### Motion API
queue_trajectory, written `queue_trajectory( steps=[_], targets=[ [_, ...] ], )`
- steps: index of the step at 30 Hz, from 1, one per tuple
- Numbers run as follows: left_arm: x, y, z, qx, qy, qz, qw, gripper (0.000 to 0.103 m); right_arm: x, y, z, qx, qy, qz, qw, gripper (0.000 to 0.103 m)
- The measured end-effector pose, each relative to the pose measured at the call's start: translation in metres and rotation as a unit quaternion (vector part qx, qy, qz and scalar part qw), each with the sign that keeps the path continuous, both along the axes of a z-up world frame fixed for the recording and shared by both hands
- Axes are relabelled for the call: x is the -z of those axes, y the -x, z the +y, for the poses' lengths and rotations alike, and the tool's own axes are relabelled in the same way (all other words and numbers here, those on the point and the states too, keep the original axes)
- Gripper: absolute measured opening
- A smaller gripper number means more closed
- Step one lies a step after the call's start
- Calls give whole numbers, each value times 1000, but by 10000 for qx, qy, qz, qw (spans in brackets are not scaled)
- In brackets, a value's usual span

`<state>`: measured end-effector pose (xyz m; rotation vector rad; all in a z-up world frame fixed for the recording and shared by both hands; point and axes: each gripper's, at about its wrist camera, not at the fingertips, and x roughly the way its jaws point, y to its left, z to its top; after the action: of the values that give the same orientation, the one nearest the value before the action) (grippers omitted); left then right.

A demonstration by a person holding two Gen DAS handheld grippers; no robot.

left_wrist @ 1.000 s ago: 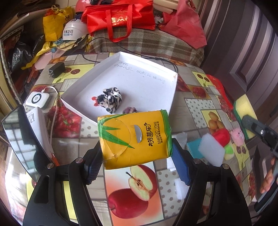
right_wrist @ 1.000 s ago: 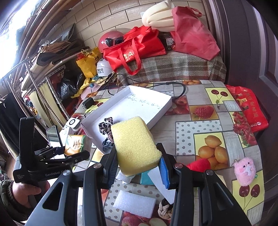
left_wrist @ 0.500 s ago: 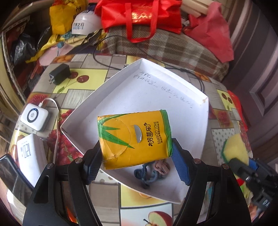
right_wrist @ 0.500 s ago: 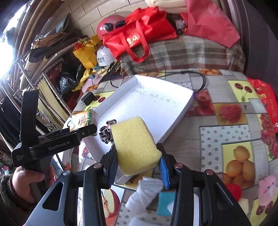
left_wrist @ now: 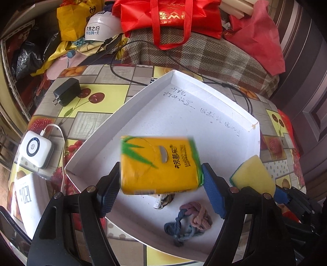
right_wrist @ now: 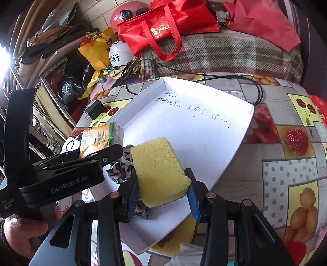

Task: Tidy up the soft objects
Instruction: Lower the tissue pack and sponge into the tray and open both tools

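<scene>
A yellow tissue pack hangs blurred between the pads of my left gripper, over the white tray. The jaws stand wider than the pack, with a gap at the right pad. The pack also shows in the right wrist view. My right gripper is shut on a yellow sponge, held above the tray's near corner; the sponge shows in the left wrist view. A braided hair tie and a leopard scrunchie lie in the tray.
A black charger, a white power bank and a white box lie left of the tray. A black cable runs behind it. Red bags and a helmet crowd the back.
Both grippers moved forward over the tray. My left jaws have opened wider and the tissue pack now looks blurred, dropping from them. The sponge stays gripped.
</scene>
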<state>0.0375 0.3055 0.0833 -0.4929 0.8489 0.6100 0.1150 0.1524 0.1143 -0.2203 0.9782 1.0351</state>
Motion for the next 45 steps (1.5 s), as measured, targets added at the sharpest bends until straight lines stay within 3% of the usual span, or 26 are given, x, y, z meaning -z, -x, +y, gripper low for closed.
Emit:
queue_trajectory(
  steps=[2,3,4,6,23,26,29,33,37,41,45],
  targets=[
    [-2,1,2,-37,-101,-48,9999,83,4,-1,2,-48,-24,130,9999,50],
    [-4,3,2,-71,-192,-94,9997,86,5,-1,2,-66,-35,162,9998,65],
    [-7,5,2,-152,-340,-87,9993,95,5,-1,1,-56,-49,145,9999,90],
    [-13,10,1,-266,-575,-128,9979,103,4,1,-2,3,-115,1,9999,103],
    [-62,31,-47,25,-882,-610,9942,103,-32,7,-50,389,-309,-397,9980,103],
    [-70,35,-61,216,-884,-742,9931,103,-42,4,-67,516,-409,-451,9968,103],
    [-65,38,-85,766,-810,-864,9900,103,-46,-3,-92,688,-475,-437,9955,103],
    [-36,36,-126,1854,-526,-725,9786,103,-40,-12,-139,1092,-452,-403,9922,103],
    [-1,39,-177,2743,-155,-478,9603,103,-24,-23,-196,1696,-314,-264,9847,103],
    [27,39,-215,3177,-31,-129,9481,103,-4,-23,-250,2204,-168,-101,9752,103],
    [44,35,-240,3498,-321,229,9360,103,19,-18,-282,2538,173,-243,9668,103]
  ],
)
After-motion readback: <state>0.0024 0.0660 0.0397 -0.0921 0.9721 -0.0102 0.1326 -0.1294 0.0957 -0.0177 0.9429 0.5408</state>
